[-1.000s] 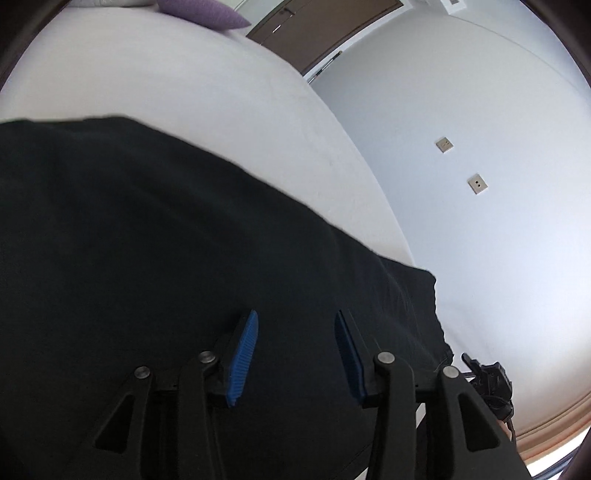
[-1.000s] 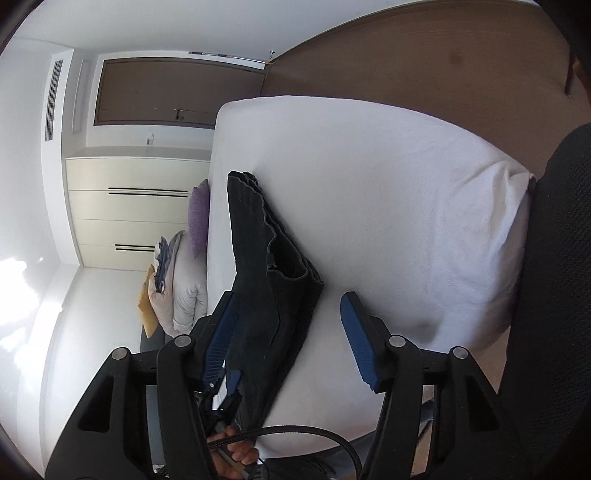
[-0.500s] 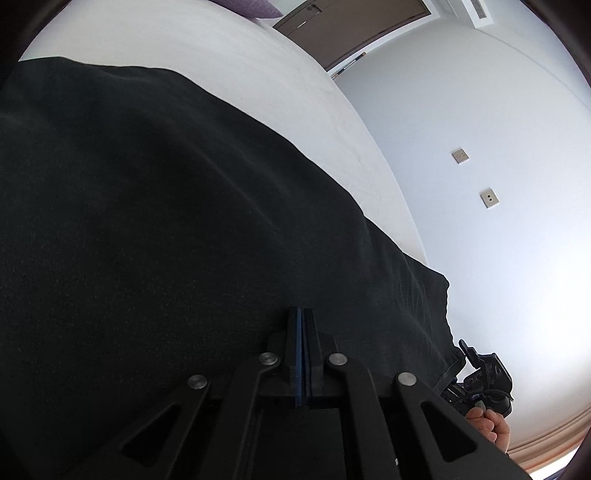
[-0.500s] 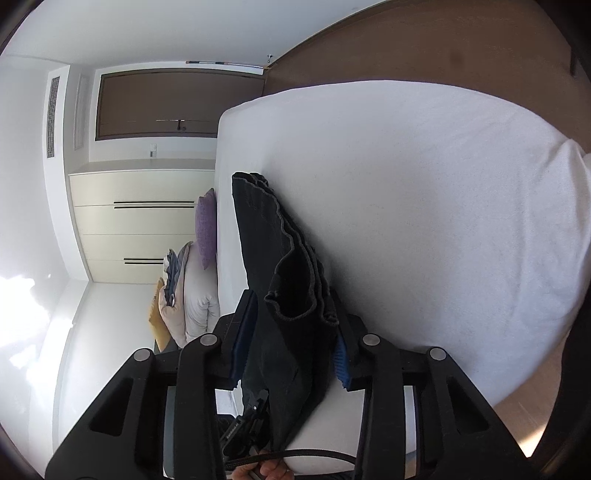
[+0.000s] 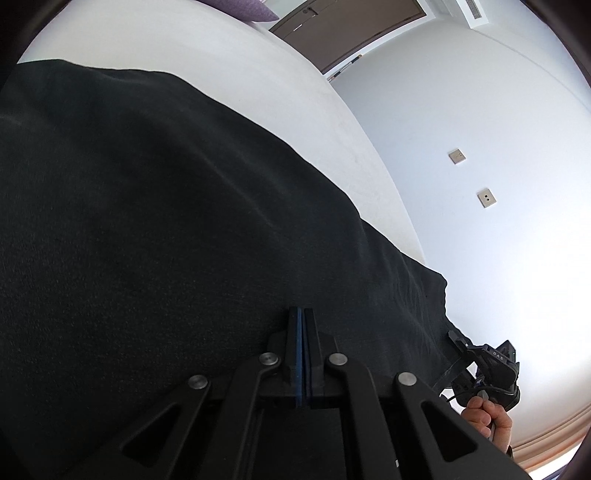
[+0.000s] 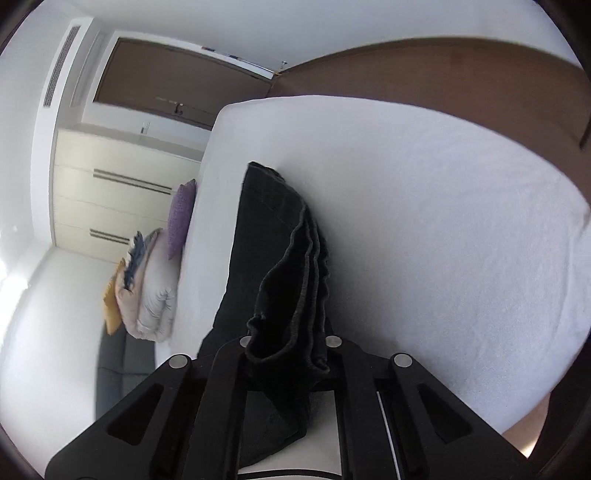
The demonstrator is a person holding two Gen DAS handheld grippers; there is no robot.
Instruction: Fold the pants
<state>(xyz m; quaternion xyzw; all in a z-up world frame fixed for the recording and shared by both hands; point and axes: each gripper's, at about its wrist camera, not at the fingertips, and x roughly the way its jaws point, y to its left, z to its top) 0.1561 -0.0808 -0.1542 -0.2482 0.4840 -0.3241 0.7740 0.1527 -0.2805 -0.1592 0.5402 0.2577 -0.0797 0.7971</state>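
Black pants (image 5: 166, 229) lie stretched along a white bed (image 5: 207, 48). In the left wrist view the cloth fills most of the frame. My left gripper (image 5: 302, 317) has its blue pads pressed together at the near edge of the pants; any cloth between them is hidden. In the right wrist view the pants (image 6: 269, 229) run away from me along the bed (image 6: 424, 221), and my right gripper (image 6: 286, 347) is shut on the bunched hem end, which hides its pads. The right gripper (image 5: 484, 365) and the hand holding it show at the far end of the pants.
A purple pillow (image 6: 181, 218) and a pile of bedding (image 6: 147, 295) lie past the bed's left side. A white wall with two sockets (image 5: 485, 197) runs along the bed. A brown door (image 5: 351, 26) and white wardrobes (image 6: 110, 192) stand beyond.
Both grippers went from open to shut. The right one moved forward onto the hem end and lifted it, the cloth now bunched. The left one closed at the near edge of the pants.
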